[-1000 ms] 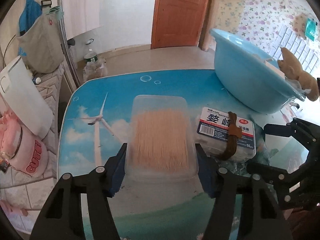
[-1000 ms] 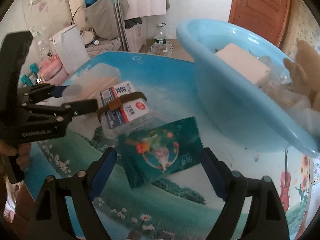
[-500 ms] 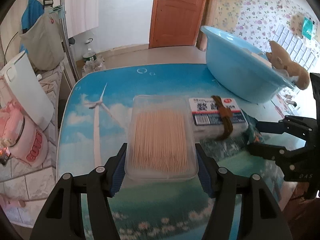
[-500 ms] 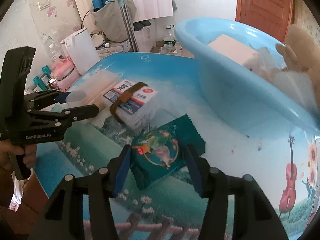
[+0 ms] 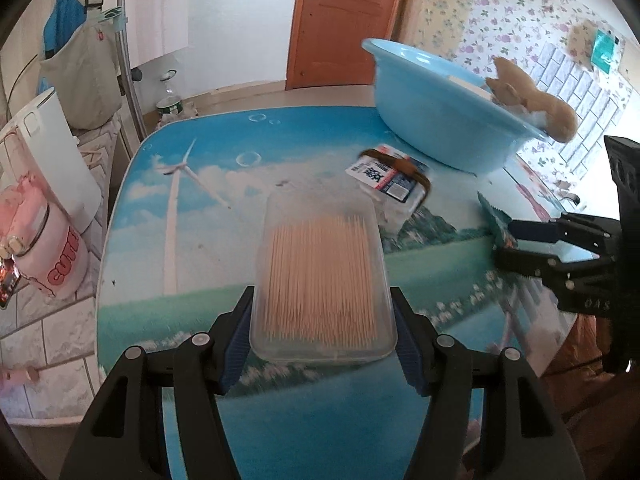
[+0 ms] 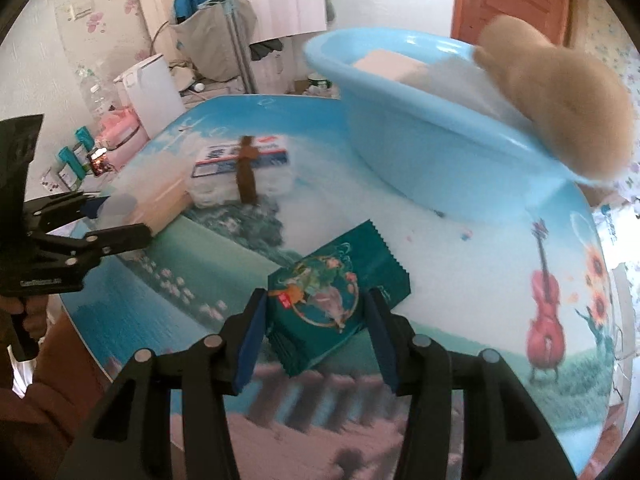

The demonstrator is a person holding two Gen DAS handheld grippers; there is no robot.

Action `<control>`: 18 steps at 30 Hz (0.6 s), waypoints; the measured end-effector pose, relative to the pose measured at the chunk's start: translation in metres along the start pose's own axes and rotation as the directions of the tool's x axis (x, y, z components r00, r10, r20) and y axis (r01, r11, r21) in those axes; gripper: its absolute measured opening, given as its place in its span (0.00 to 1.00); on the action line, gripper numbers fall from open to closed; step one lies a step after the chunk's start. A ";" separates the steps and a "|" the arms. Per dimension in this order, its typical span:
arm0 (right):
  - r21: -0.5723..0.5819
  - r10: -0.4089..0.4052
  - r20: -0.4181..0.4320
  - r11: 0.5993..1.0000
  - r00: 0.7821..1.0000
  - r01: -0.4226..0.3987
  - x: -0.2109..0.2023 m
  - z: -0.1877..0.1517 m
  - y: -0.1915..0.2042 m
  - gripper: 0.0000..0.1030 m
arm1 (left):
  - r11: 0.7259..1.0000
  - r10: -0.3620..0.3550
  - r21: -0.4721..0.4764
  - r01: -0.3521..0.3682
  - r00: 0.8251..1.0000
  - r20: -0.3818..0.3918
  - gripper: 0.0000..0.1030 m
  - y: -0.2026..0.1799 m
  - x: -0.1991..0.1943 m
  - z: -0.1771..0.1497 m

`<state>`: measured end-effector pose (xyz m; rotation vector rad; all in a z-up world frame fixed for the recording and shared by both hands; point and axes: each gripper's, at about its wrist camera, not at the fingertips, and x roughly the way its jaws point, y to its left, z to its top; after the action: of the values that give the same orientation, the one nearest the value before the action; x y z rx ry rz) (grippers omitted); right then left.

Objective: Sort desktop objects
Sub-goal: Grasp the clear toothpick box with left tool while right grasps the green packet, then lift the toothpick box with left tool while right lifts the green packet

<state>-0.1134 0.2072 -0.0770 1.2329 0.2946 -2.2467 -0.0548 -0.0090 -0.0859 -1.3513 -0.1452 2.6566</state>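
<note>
Two items are held at once: a clear rectangular plastic box of wooden toothpicks (image 5: 322, 280), clamped by its long sides between the blue pads of the left gripper (image 5: 322, 334) above the table, and a dark green printed foil packet (image 6: 334, 300), pinched between the pads of the right gripper (image 6: 316, 330) near the table's front edge. Between and beyond them, a clear labelled box bound with a brown band (image 5: 390, 184) lies on the sky-printed tabletop (image 5: 200, 208). Farther right stands a light blue plastic basin (image 6: 420, 136) with a tan plush toy (image 6: 560, 104) draped over its rim.
</note>
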 end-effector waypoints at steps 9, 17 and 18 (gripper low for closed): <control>0.052 -0.134 -0.017 0.989 0.991 0.135 -0.010 -0.017 -0.033 0.64 | 1.000 -0.001 0.017 0.001 1.000 -0.013 0.61 -0.012 -0.001 -0.005; 0.138 -0.194 -0.039 0.971 0.980 0.197 -0.020 -0.029 -0.068 0.67 | 0.999 0.044 0.014 -0.044 0.999 -0.019 0.70 -0.012 0.007 0.003; 0.147 -0.214 -0.044 0.965 0.976 0.218 -0.021 -0.029 -0.072 0.67 | 0.999 0.051 0.018 -0.050 0.999 -0.019 0.70 -0.013 0.008 0.004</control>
<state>-0.1244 0.2865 -0.0810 1.3695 0.2852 -2.4786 -0.0614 0.0052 -0.0879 -1.3929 -0.0862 2.6783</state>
